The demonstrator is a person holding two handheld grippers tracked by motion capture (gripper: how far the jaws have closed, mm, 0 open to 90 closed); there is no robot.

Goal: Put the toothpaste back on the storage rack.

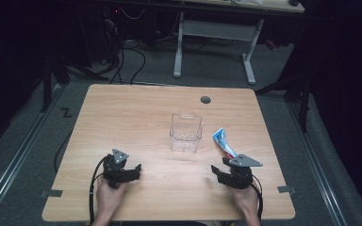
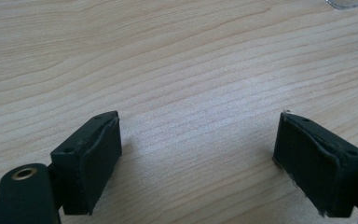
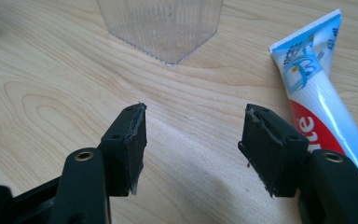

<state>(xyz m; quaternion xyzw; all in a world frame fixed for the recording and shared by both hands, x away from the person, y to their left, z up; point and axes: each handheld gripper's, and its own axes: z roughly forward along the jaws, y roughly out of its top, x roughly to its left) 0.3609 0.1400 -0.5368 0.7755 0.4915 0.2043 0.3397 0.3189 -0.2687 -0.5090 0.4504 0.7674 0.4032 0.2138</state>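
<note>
Pale wood grain everywhere on this table point(image 1: 136, 113), and both grippers sit low at the near edge with nothing in them: the left gripper point(image 1: 133, 168) has its jaws spread wide over bare board, and the right gripper point(image 3: 191, 149) is just as released, jaws parted with only wood between the pads. Now the one that matters, the toothpaste tube point(image 3: 314, 88), lying flat just off to the right of the right gripper's line, its crimped flat end pointing away toward the far side and its long axis running back toward the hand, slightly slanted; the cap end looks tucked behind the right jaw, though I can't quite see it. Right hand is clearly the nearer one, left is well apart across the table. Ahead and a touch left stands the clear plastic container point(image 1: 186, 133), upright, open-topped, and it looks empty. My read: the right gripper needs to swing right and straddle that tube across its width
</note>
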